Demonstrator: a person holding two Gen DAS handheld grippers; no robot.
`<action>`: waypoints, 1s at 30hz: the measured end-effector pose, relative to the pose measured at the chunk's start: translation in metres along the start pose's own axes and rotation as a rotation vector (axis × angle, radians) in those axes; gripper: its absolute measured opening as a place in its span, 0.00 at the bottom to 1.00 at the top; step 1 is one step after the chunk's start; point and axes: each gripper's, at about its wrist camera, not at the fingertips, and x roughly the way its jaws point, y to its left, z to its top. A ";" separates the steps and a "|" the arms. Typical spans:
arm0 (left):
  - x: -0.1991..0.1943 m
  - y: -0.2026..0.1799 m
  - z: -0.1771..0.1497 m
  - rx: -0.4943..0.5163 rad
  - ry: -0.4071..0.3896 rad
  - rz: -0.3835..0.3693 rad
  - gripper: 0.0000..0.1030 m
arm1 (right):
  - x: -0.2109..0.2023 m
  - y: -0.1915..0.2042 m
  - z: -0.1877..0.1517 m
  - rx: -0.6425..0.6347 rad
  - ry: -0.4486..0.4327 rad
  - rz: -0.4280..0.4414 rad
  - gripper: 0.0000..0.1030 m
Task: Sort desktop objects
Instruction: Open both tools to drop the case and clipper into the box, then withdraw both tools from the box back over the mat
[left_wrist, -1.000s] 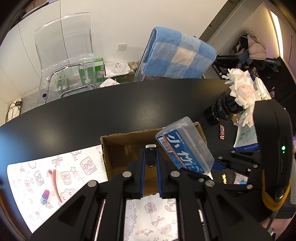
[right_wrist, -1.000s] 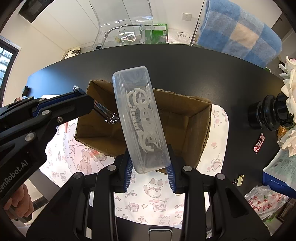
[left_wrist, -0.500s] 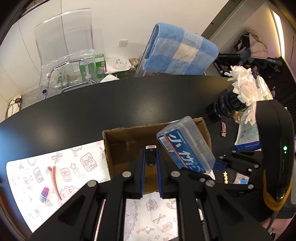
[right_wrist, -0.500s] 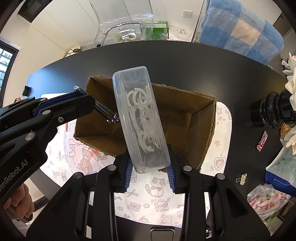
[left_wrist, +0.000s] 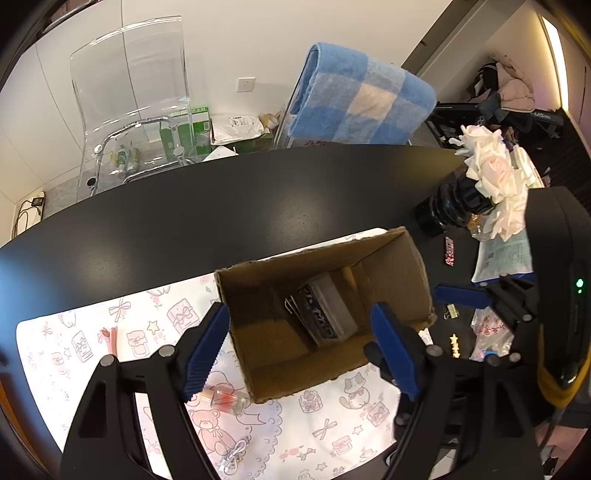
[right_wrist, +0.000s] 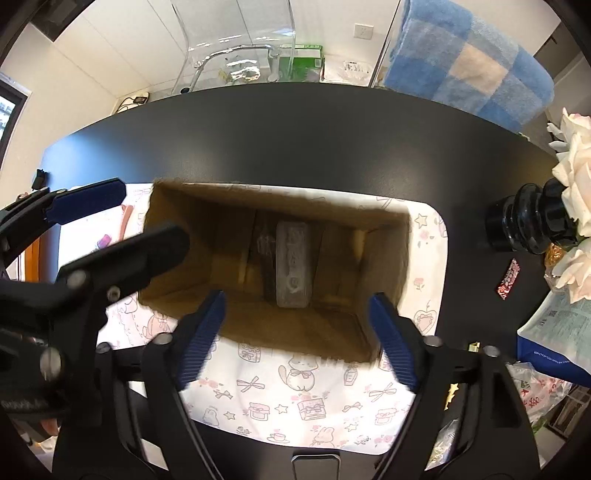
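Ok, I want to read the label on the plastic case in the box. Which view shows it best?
The left wrist view: the plastic case lies in the cardboard box with its blue printed label facing the camera. In the right wrist view the case looks grey and blurred, with no label visible.

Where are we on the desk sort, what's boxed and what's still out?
Done: the clear plastic case lies inside the cardboard box, a dark item beside it. In hand: nothing; left gripper and right gripper both hover open over the box. Left: small bottle, white cable and pink stick on the mat, binder clip on the table.
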 end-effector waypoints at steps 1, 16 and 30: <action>-0.001 0.001 -0.001 -0.008 -0.002 0.002 0.76 | -0.001 0.000 0.000 0.001 -0.003 -0.005 0.89; -0.021 0.008 -0.011 -0.039 -0.022 0.011 0.76 | -0.014 0.003 -0.006 0.024 -0.030 0.000 0.93; -0.074 0.034 -0.054 -0.045 -0.043 0.045 0.87 | -0.045 0.043 -0.036 0.027 -0.090 -0.001 0.97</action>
